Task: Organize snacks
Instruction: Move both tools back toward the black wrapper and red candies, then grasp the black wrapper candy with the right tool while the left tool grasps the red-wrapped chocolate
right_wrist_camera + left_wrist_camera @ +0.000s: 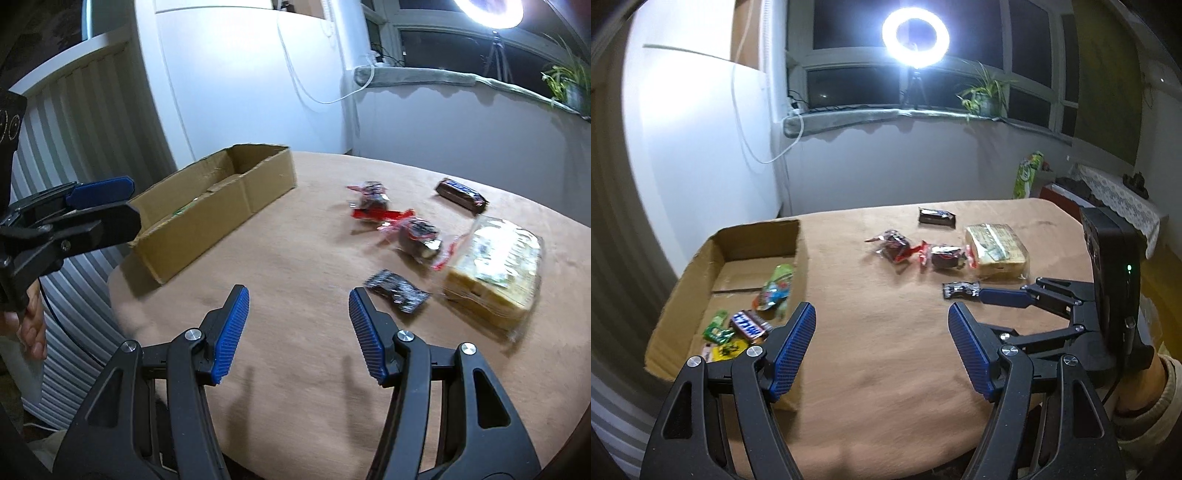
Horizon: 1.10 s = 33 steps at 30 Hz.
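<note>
A shallow cardboard box (759,236) (221,206) sits at the table's left and holds several snacks, among them a Snickers bar (751,325) and a green packet (777,286). On the tan table (868,314) lie a dark chocolate bar (937,216) (461,195), two red-wrapped dark cakes (892,245) (945,256), a small black packet (961,289) (399,290) and a clear pack of yellow biscuits (995,247) (495,273). My left gripper (882,314) is open and empty beside the box. My right gripper (299,299) is open and empty just left of the black packet.
A ring light (916,37) and a potted plant (984,94) stand on the window sill behind. A white appliance (240,81) stands behind the box. The table's right edge (561,369) curves round. A side table with a lace cloth (1119,199) stands far right.
</note>
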Available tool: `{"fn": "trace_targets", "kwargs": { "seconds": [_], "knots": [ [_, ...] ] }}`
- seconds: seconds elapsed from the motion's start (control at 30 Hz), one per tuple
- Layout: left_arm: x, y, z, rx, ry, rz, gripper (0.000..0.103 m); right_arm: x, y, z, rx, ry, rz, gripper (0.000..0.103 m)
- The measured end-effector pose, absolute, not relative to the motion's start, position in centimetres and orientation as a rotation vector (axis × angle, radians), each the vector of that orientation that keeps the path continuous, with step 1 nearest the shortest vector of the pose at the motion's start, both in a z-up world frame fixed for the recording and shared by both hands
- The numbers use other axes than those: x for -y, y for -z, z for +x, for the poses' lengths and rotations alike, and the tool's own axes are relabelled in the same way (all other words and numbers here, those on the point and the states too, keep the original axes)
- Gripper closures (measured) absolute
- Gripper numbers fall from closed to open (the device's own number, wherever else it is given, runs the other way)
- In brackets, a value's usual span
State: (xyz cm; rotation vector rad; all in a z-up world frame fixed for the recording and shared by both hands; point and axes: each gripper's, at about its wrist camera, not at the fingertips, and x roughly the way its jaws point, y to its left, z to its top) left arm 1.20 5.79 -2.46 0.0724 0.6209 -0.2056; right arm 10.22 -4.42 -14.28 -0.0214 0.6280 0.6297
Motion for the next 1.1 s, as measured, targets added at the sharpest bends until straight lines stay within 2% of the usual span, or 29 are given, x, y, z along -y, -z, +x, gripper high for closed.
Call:
{"fn": "trace_targets", "kwargs": {
  "seconds": [0.27, 0.43, 0.77, 1.03, 1.07, 1.1],
  "knots": [
    [-2.8, 3.4, 4.2, -0.659, 0.275, 0.092, 0.029, 8.7, 15.0, 12.0, -0.659, -0.536, 0.017, 0.043],
    [-0.9, 4.4, 7.2, -0.690, 0.330, 0.090, 0.029, 10.3, 15.6, 13.6, -0.709, -0.506, 0.019, 0.034],
    [0.7, 8.7, 16.3, -0.855, 0.408, 0.007, 0.029, 8.5, 16.1, 16.0, -0.769, -0.574, -0.101, 0.034],
    [2.6, 10.0, 19.8, -0.902, 0.490, 0.028, 0.029, 6.4, 16.8, 18.1, -0.791, -0.610, -0.206, 0.034],
    [2.8, 10.0, 20.1, -0.904, 0.491, 0.032, 0.029, 6.4, 16.9, 18.4, -0.796, -0.611, -0.208, 0.035],
    [3.0, 10.2, 20.5, -0.906, 0.491, 0.034, 0.029, 6.3, 17.1, 18.7, -0.802, -0.610, -0.210, 0.041]
  ]
}}
